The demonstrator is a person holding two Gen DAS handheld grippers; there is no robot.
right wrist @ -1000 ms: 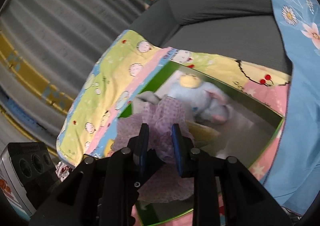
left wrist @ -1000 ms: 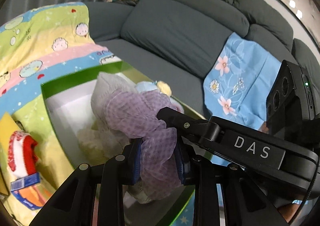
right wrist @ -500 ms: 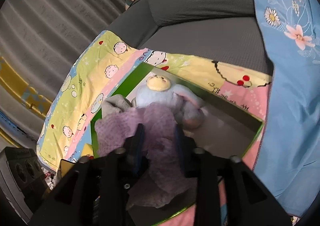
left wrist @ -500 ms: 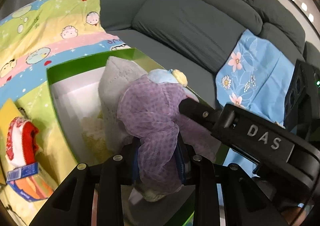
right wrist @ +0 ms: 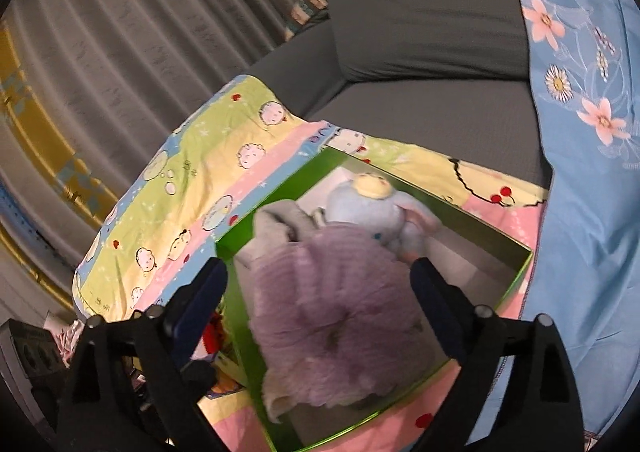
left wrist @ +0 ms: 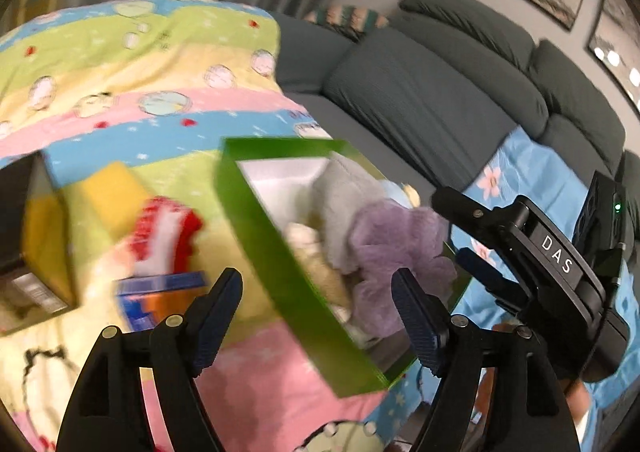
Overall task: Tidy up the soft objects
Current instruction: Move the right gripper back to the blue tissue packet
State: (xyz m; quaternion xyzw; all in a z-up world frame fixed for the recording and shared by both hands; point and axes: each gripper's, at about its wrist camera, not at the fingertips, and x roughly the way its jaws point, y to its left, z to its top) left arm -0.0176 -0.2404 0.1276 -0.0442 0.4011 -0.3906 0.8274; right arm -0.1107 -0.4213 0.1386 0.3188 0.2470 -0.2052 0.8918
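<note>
A purple gauzy cloth (right wrist: 336,316) lies loose in the green box (right wrist: 516,284), on top of a grey plush (right wrist: 276,228) and beside a light blue plush (right wrist: 372,207). My right gripper (right wrist: 318,272) hovers over the cloth, its jaws opening wide and the pads clear of the fabric. In the left wrist view my left gripper (left wrist: 316,292) is drawn back over the green box (left wrist: 256,219) near wall. Its jaws are opening with nothing between them. The purple cloth (left wrist: 400,236) sits past its right finger, and the right gripper (left wrist: 452,226) stands just beyond.
The box rests on a cartoon-print blanket (left wrist: 160,99) over a grey sofa (left wrist: 432,107). A red-and-white soft item (left wrist: 168,236), a blue-orange packet (left wrist: 160,292) and a yellow box (left wrist: 40,244) lie left of the box. A blue floral cloth (right wrist: 580,131) drapes the sofa on the right.
Both grippers were shut on the purple cloth and have let it go; it now rests in the box. The left gripper has pulled away to the left, and the right one has lifted slightly.
</note>
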